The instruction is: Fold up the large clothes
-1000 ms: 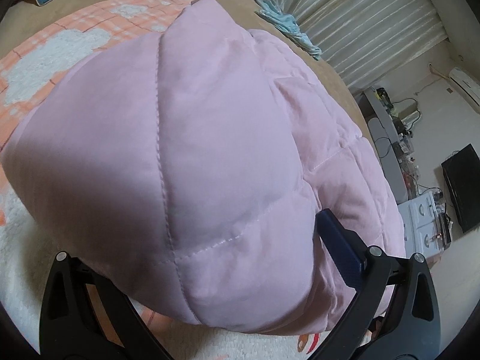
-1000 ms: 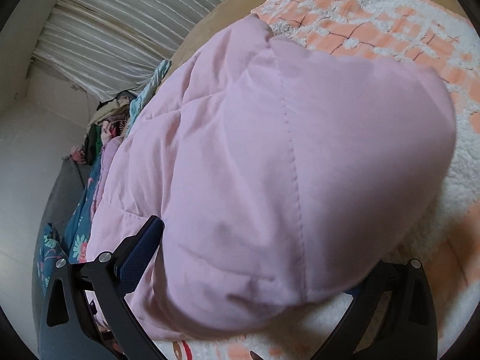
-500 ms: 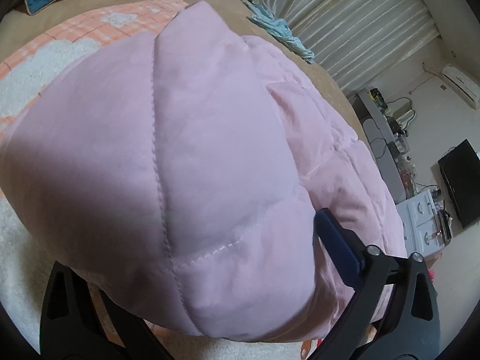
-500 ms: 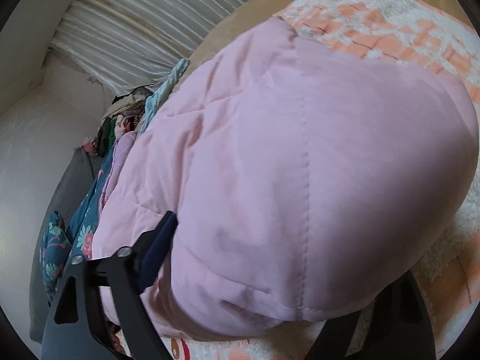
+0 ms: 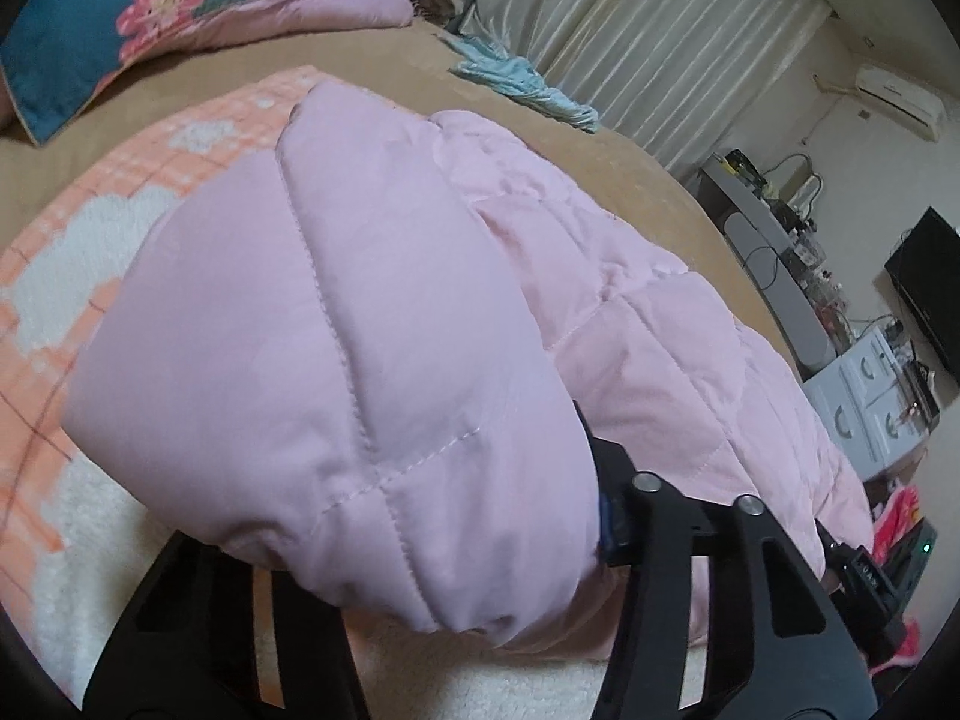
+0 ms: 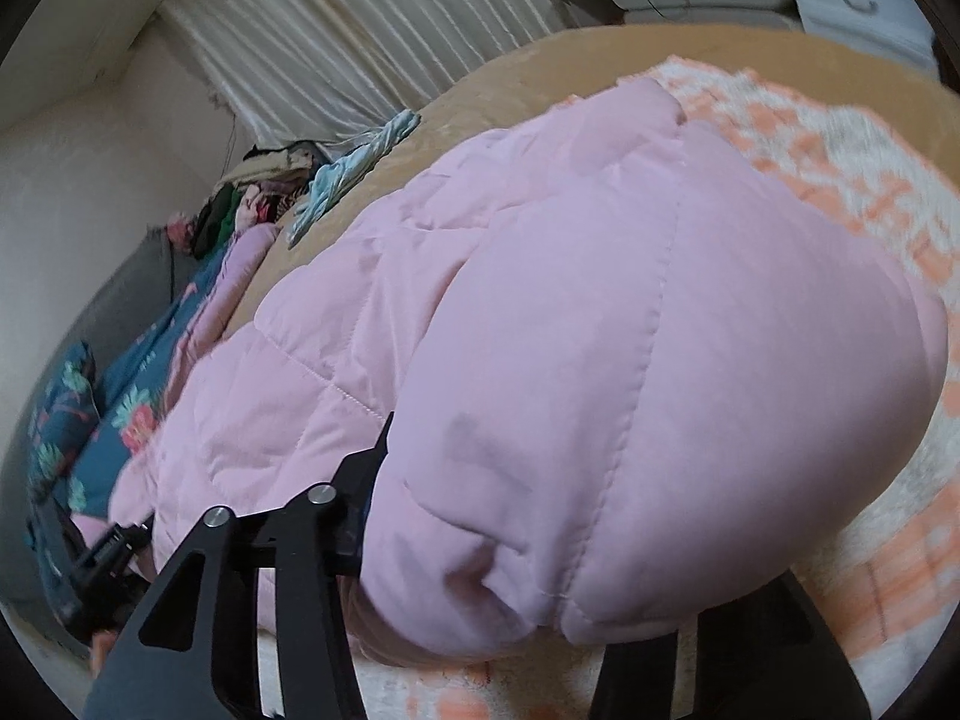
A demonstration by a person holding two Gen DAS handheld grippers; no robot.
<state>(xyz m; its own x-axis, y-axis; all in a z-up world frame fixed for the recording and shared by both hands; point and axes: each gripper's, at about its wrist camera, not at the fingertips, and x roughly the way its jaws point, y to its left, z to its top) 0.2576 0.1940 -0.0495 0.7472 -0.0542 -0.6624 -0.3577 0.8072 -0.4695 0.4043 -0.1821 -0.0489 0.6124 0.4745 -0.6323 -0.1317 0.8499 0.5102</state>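
We see the left gripper (image 5: pixel 414 546) with its jaws, which have just been closing, pinching a puffy corner of the pink quilted coat (image 5: pixel 372 360); the padding bulges up between the two black arms and hides the pad on one side, while the other pad presses into the fabric. The right gripper (image 6: pixel 540 546) matches it: its jaws have just been closing too, and they pinch a fat fold of the same coat (image 6: pixel 660 360), which swells over them and fills most of that view. Beyond both pairs of jaws the rest of the coat stretches away across the bed (image 5: pixel 372 60), lying partly on a peach-and-white blanket (image 5: pixel 90 240) that also shows under the jaws. Farther off past the left jaws lie a blue floral quilt (image 5: pixel 120 12) and a pale blue cloth (image 5: pixel 528 84), with curtains (image 5: pixel 660 30) behind. To the side of the left jaws, well apart, stand a desk (image 5: pixel 774 276) and white drawers (image 5: pixel 870 402). The right view is slightly blurred at its edges.
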